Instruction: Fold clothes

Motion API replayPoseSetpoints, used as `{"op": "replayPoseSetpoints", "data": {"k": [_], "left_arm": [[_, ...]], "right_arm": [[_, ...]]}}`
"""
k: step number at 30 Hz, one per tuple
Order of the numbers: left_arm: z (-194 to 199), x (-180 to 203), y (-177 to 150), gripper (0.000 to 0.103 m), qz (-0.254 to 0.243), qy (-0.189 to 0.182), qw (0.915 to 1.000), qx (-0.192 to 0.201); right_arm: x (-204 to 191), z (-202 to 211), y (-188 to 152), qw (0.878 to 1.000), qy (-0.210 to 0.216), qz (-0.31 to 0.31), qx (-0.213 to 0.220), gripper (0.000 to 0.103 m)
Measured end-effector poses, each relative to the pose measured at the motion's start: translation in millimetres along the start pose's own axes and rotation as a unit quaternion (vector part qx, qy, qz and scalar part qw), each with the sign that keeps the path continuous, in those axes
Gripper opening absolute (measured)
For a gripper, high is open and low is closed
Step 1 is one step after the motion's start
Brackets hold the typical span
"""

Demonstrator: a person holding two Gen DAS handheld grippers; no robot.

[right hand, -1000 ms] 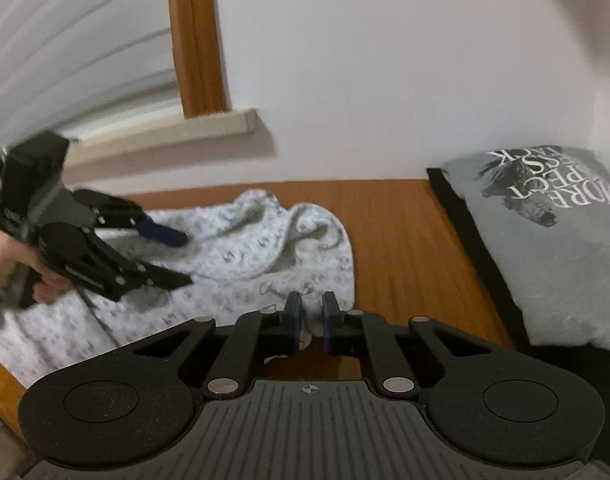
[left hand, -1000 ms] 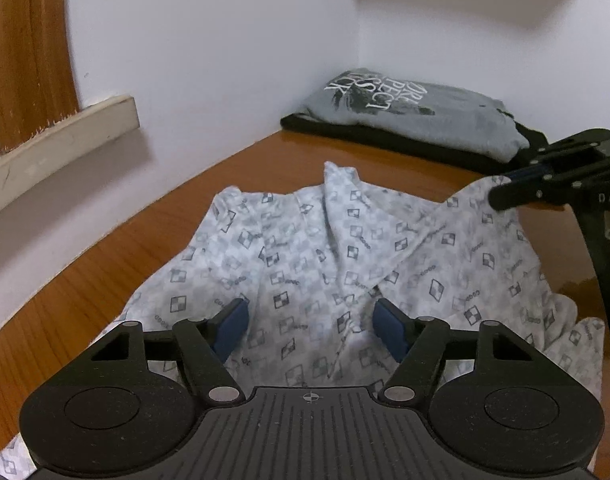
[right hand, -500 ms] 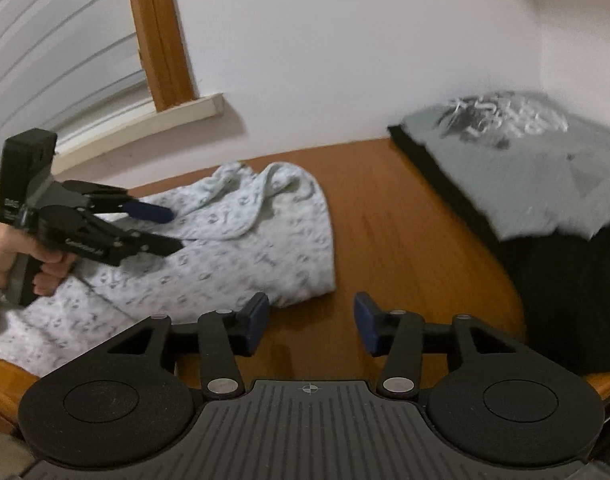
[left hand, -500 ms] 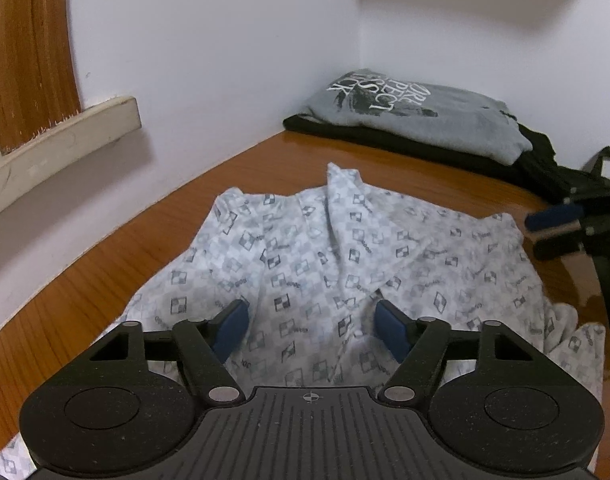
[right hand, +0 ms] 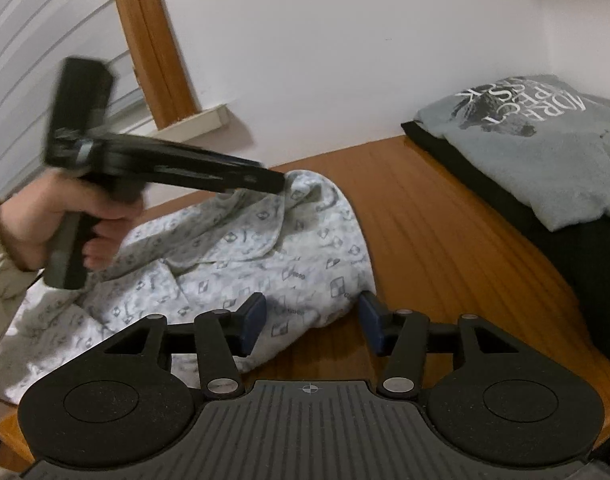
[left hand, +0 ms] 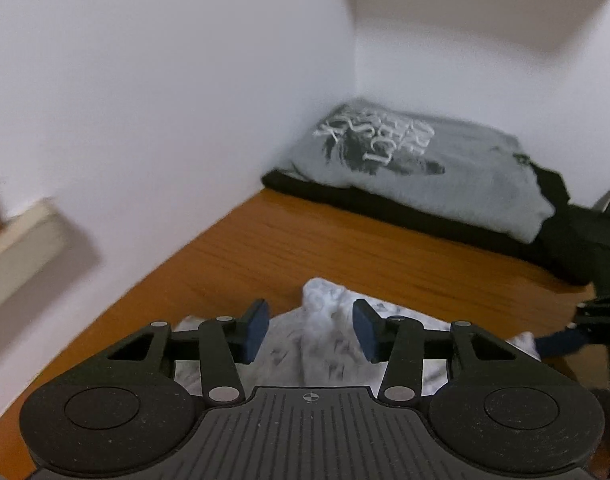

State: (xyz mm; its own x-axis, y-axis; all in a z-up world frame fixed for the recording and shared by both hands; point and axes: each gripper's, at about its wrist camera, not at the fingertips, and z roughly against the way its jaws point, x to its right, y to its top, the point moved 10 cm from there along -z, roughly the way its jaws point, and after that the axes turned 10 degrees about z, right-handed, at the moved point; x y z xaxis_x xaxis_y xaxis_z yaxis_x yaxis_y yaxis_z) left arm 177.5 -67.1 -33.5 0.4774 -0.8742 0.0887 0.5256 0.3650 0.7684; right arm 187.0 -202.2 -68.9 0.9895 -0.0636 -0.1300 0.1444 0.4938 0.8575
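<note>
Patterned white fabric of the shirt (left hand: 325,344) now filling far less of the left wrist view than a second ago; raised fold seen between the blue pads of the left gripper (left hand: 309,330), pads clear of the cloth on both sides, jaws closing, gap narrower than before. More bare wooden table (left hand: 345,248) exposed ahead. Window sill shifted to the left edge, blurred. Grey folded sweatshirt (left hand: 417,160) atop a black garment (left hand: 385,208) in the corner; white print on it inverted and blurred, not legible. Right gripper (left hand: 561,338) partly visible at right edge.

Right wrist view: right gripper (right hand: 311,326) with jaws opening, formerly almost shut, now at a medium gap; shirt (right hand: 265,248) edge lying on the table (right hand: 445,248) between the pads, not pinched. Left gripper (right hand: 279,182) blurred, tip over the shirt's far fold, gripped by a hand (right hand: 65,224). Sweatshirt (right hand: 545,148) print inverted; no full word legible.
</note>
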Motion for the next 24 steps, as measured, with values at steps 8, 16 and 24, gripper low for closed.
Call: {"op": "replayPoseSetpoints", "data": {"k": [8,16,24], "left_arm": [[-6.3,13.7,8.3,0.027,-0.008,-0.006,0.9999,0.004],[2.7,0.2,13.2,0.041,0.018,0.003,0.9998,-0.003],[18.7,19.9,14.1,0.006,-0.023,-0.04,0.998,0.043]], "right_arm": [[-5.9,-6.5,-0.7,0.999,-0.015,0.038,0.006,0.052],[2.9,3.9,11.4,0.998,-0.029,0.047,0.033,0.051],[11.1,-11.6,29.6,0.995,-0.047,0.083,0.029,0.044]]}}
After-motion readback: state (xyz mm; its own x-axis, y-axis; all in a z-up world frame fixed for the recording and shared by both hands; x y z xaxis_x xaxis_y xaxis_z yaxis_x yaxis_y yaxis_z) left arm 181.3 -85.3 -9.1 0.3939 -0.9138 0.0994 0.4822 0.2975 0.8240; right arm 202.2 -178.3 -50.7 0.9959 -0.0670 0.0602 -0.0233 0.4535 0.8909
